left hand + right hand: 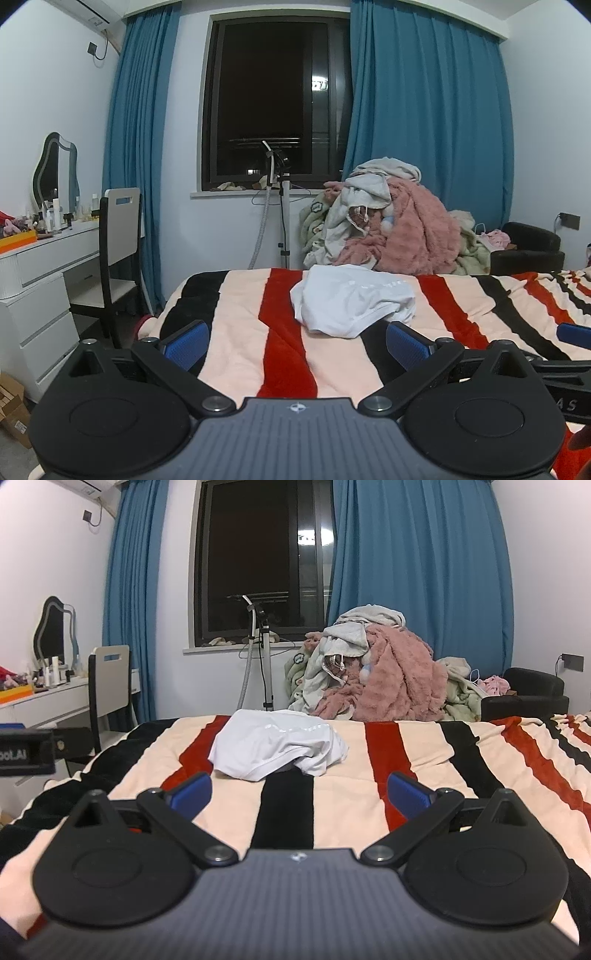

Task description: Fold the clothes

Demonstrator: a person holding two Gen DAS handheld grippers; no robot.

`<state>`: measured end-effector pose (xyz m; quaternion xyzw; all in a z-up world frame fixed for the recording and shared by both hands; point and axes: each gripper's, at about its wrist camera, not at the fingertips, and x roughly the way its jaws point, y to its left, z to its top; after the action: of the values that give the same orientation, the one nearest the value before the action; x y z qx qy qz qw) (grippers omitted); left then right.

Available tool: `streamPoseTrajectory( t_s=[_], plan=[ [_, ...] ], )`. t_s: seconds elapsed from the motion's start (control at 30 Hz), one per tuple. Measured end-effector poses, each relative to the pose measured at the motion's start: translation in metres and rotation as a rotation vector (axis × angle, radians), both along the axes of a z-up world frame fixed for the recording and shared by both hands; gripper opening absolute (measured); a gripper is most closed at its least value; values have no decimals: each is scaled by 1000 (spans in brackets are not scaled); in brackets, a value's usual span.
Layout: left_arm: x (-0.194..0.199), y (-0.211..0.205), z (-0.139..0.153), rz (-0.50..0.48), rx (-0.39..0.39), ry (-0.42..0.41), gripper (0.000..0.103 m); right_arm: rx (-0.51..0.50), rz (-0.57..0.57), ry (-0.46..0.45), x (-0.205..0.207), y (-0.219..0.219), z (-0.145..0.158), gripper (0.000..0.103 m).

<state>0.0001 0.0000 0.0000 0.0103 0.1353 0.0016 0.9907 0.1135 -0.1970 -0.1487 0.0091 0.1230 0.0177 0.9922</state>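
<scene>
A crumpled white garment [351, 301] lies on the striped bedspread [258, 325], near the far end of the bed. The same white garment [280, 742] shows in the right wrist view, ahead and slightly left of centre. My left gripper [295, 341] hovers over the bed short of the garment, open, nothing between its blue pads [186, 341]. My right gripper [299, 794] is also open and empty, just in front of the garment. The right gripper's blue tip [574, 334] pokes in at the right edge of the left wrist view.
A heap of pink, grey and green clothes [395, 221] is piled beyond the bed's far end under blue curtains [424, 110]. A white dresser [44, 266] and chair [114, 251] stand left. A garment steamer pole [282, 206] stands by the window. A black armchair [528, 245] sits right.
</scene>
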Motion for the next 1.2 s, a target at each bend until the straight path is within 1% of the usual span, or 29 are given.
streamPoseTrajectory(
  t_s=[0.13, 0.2, 0.27, 0.33, 0.43, 0.97, 1.1, 1.2],
  plan=[
    [0, 2, 1, 1, -2, 4, 103, -5, -10, -12, 1, 1, 0, 103],
    [9, 2, 1, -1, 3, 29, 103, -3, -11, -18, -1, 1, 0, 103],
    [11, -9, -1, -1, 42, 24, 103, 0, -11, -19, -2, 0, 0, 103],
    [13, -4, -4, -2, 32, 20, 103, 9, -9, -8, 2, -1, -3, 103],
    [5, -9, -6, -2, 39, 12, 103, 22, -4, 1, -1, -6, 0, 103],
    [9, -4, -10, 4, 27, 29, 103, 44, 3, 9, 0, -6, 1, 103],
    [12, -6, -13, 9, 42, 41, 103, 55, 16, 20, 0, -8, 1, 103],
    [15, -7, -16, 22, 58, 47, 103, 59, -13, 8, -1, -8, 4, 103]
  ],
)
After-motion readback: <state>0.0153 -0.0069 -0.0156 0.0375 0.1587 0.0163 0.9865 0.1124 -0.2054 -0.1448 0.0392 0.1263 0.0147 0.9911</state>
